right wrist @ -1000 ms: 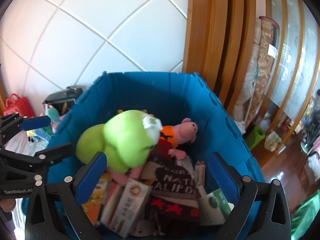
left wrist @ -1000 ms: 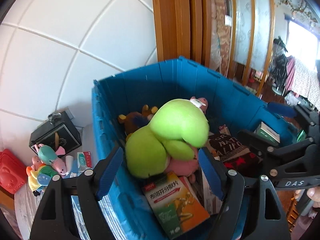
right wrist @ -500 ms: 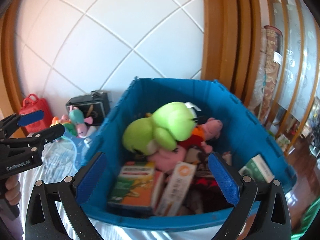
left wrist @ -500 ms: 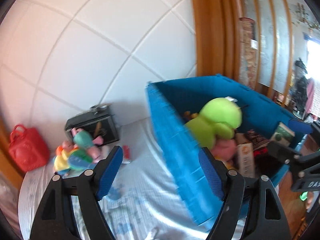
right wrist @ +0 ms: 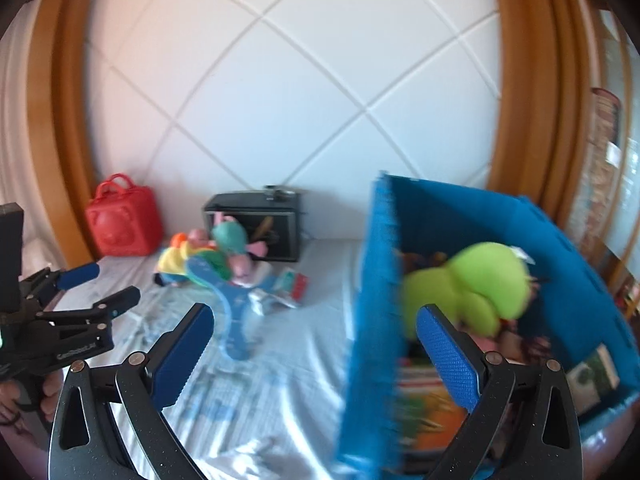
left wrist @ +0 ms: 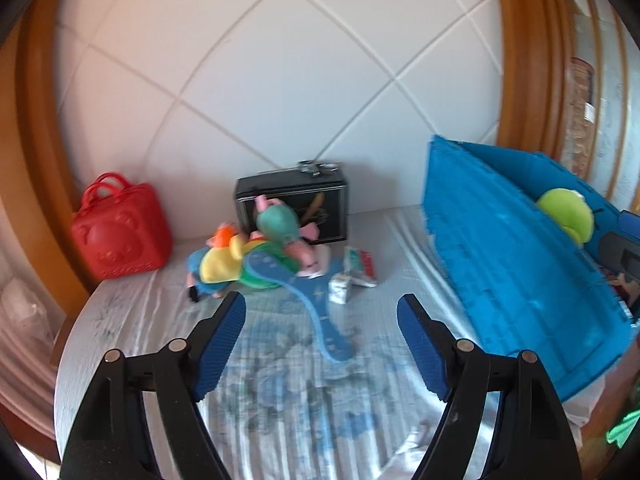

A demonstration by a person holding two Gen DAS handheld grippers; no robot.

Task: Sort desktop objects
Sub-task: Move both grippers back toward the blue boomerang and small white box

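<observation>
I have the left gripper spread wide, nothing between its blue pads, over bare bed sheet. The right gripper is likewise released and empty; its left finger hangs above the sheet and its right finger overlaps the near wall of the blue crate in view.

I take the blue crate as landmark. It sits at the right end of the sheet, and its near corner reaches the mattress edge. Inside it, a green plush lies on top of boxes and other toys, which are blurred. Left of the crate, a strip of open sheet leads back to the white quilted headboard. Further left lies a heap of small plush toys with a blue slingshot-shaped toy stretching from the heap toward me. A small packet lies between the heap and the crate. A black box stands behind the heap against the headboard, and a red bag stands furthest left, beside the wooden frame.

Both grippers point forward and downward at the sheet. In the right wrist view the left gripper sits far left of the crate, a person's hand wrapped round its handle.
</observation>
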